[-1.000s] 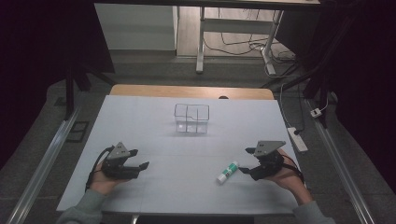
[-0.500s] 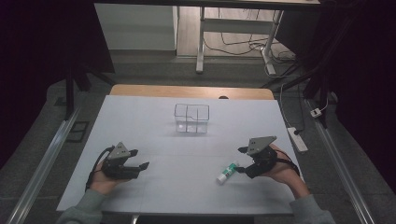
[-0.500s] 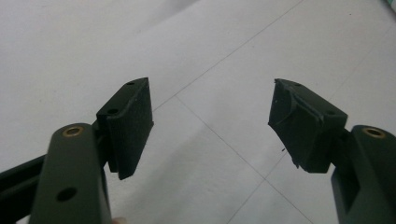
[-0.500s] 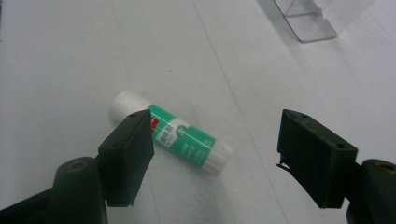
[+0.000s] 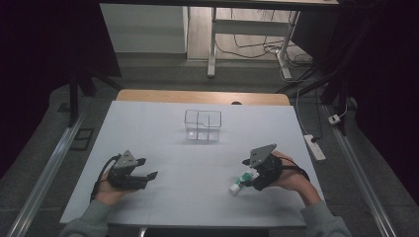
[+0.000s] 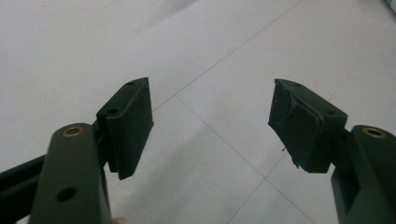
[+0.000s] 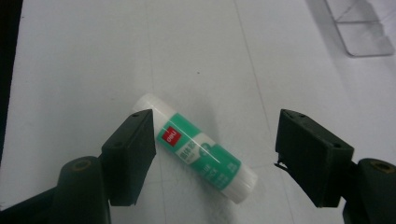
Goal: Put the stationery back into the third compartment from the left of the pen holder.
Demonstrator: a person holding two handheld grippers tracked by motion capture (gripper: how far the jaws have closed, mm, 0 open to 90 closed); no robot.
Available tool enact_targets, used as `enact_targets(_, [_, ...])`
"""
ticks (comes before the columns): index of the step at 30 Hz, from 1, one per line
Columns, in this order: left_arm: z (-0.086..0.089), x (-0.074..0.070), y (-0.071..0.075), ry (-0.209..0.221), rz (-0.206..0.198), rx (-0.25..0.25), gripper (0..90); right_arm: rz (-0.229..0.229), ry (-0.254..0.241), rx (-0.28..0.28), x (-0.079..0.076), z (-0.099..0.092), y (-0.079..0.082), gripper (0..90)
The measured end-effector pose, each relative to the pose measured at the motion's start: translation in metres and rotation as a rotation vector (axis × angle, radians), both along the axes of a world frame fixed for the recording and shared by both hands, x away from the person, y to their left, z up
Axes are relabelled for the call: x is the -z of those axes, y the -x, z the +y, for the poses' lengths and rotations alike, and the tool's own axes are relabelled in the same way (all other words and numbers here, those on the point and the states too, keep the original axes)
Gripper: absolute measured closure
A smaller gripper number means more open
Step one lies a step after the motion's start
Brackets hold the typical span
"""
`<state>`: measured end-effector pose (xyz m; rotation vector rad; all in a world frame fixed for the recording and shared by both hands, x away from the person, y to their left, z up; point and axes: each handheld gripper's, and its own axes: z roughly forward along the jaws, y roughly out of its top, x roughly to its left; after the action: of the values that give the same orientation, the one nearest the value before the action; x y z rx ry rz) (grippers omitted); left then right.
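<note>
Work in hand: the right gripper (image 5: 245, 181) is lining up on a glue stick (image 7: 195, 147) that lies flat on the white table (image 5: 163, 128).
Stick, place: near the front right of the table, under the nose of the right gripper, well apart from the clear box (image 5: 203, 125) farther back at the middle.
Stick, long axis: in the right gripper view it runs aslant, from upper left to lower right, not square across the gap between the jaws.
Stick to fingers: its upper end sits just at, perhaps behind, the left pad (image 7: 133, 149); I cannot tell if they touch. Its lower end stops short of the right pad (image 7: 306, 151), with bare table between.
Right gripper, state: released, though the jaws have just been closing, with the stick between them and not yet pinched.
Left gripper (image 5: 145, 176), state: released, jaws wide, nothing but table between them; it rests at the front left.
Nearer hand: the right, by far; the left is well apart from the stick.
Coming move, my guess: turn the wrist so the pads face the stick's long sides, centre the body in the gap, then close. Closing as it lies risks pushing one end so the stick rolls away.
</note>
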<state>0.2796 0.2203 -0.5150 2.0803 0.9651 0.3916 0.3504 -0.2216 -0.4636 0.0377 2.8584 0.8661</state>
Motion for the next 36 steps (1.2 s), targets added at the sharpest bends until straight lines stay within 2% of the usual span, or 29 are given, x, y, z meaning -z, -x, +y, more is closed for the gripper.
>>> enact_targets(6, [0.0, 0.0, 0.0, -0.004, 0.001, 0.005, 30.2, 0.038, 0.035, -0.067, 0.005, 0.011, 0.003, 29.1])
enact_targets(13, [-0.001, -0.001, 0.0, 0.005, 0.003, 0.007, 30.2, 0.058, 0.083, -0.127, 0.009, 0.022, 0.003, 30.7])
enact_targets(20, [0.0, 0.0, -0.001, 0.003, 0.008, 0.004, 30.2, 0.053, 0.115, -0.154, 0.011, 0.025, 0.002, 32.0])
enact_targets(28, [0.0, 0.0, -0.001, 0.0, 0.009, 0.005, 30.2, 0.053, 0.124, -0.177, 0.014, 0.024, 0.002, 33.4])
enact_targets(31, [0.0, 0.0, -0.001, 0.0, 0.01, 0.006, 30.2, 0.031, 0.147, -0.187, 0.016, 0.026, 0.003, 35.0])
enact_targets(36, [0.0, 0.0, -0.001, -0.001, 0.01, 0.006, 30.2, 0.041, 0.173, -0.233, 0.022, 0.031, 0.003, 40.0])
